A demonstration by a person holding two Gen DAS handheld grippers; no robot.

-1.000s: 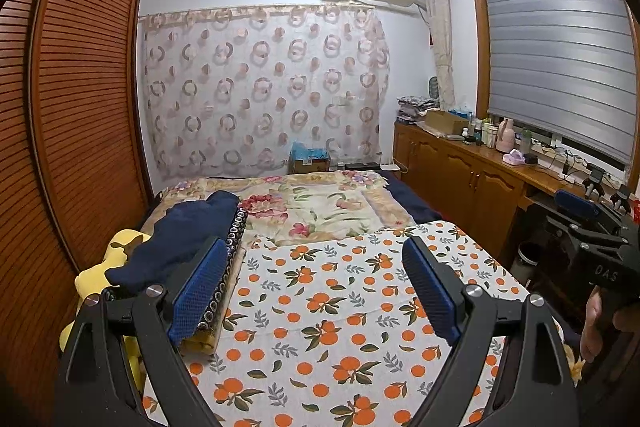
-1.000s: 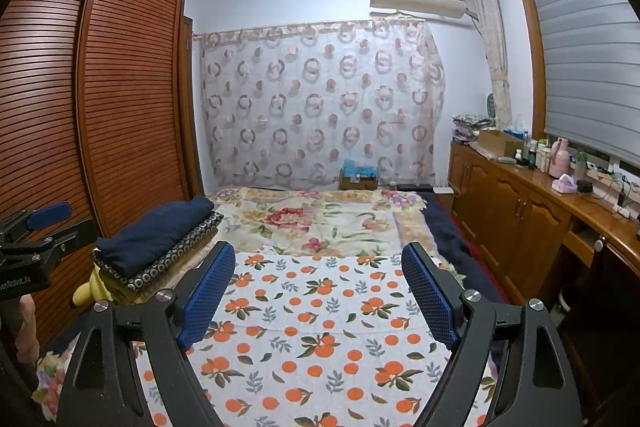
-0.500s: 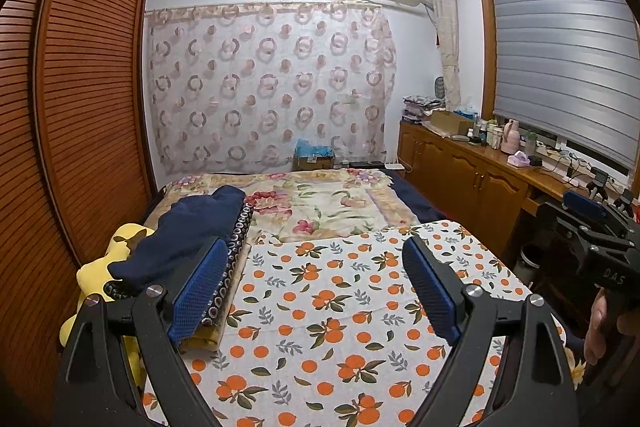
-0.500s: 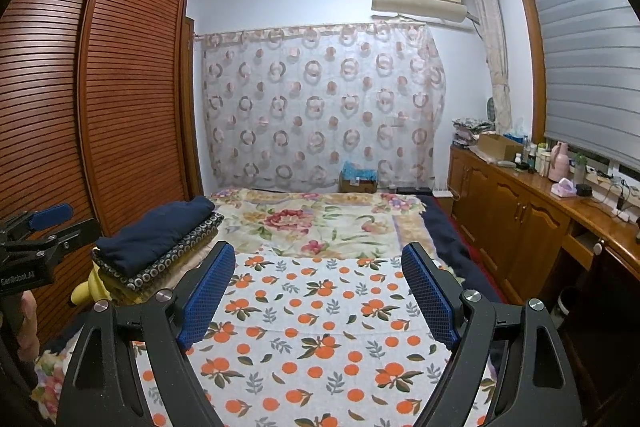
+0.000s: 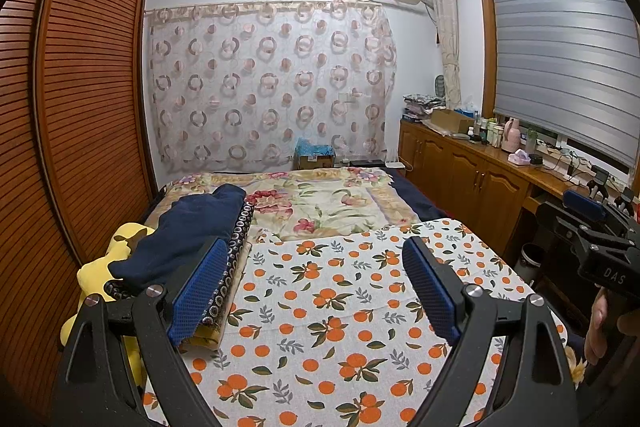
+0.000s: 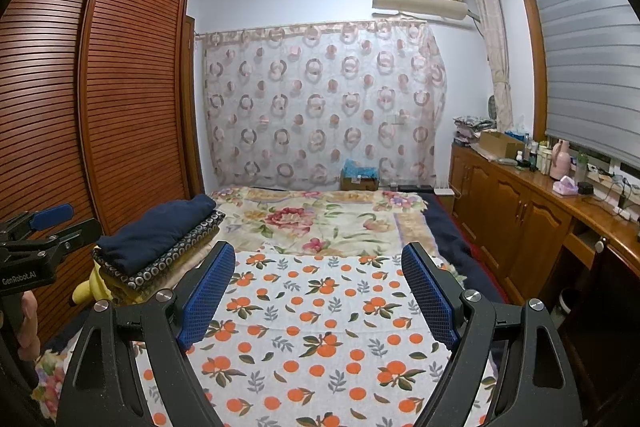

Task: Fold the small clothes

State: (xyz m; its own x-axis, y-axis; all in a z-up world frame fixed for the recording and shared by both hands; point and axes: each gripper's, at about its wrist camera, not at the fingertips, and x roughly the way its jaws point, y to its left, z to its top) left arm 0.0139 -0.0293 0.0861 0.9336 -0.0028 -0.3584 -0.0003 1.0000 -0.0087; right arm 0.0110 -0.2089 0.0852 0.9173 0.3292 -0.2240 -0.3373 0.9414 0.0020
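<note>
Change: nothing has shifted; both tongs hang where they were.
Left tongs [image 5: 312,287]: released, nothing between the pads, above the orange-print cloth [image 5: 344,307].
Right tongs [image 6: 318,291]: released, empty, over the same cloth.
Folded clothes stack [image 6: 160,247]: navy garment on top, on the bed's [image 6: 320,215] left edge beside the wardrobe [image 6: 132,99].

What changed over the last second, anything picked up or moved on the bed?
Nothing visibly changed. The left gripper and right gripper both hang open and empty over the orange-print cloth, and the folded stack with the navy garment on top sits untouched at the bed's left edge.
</note>
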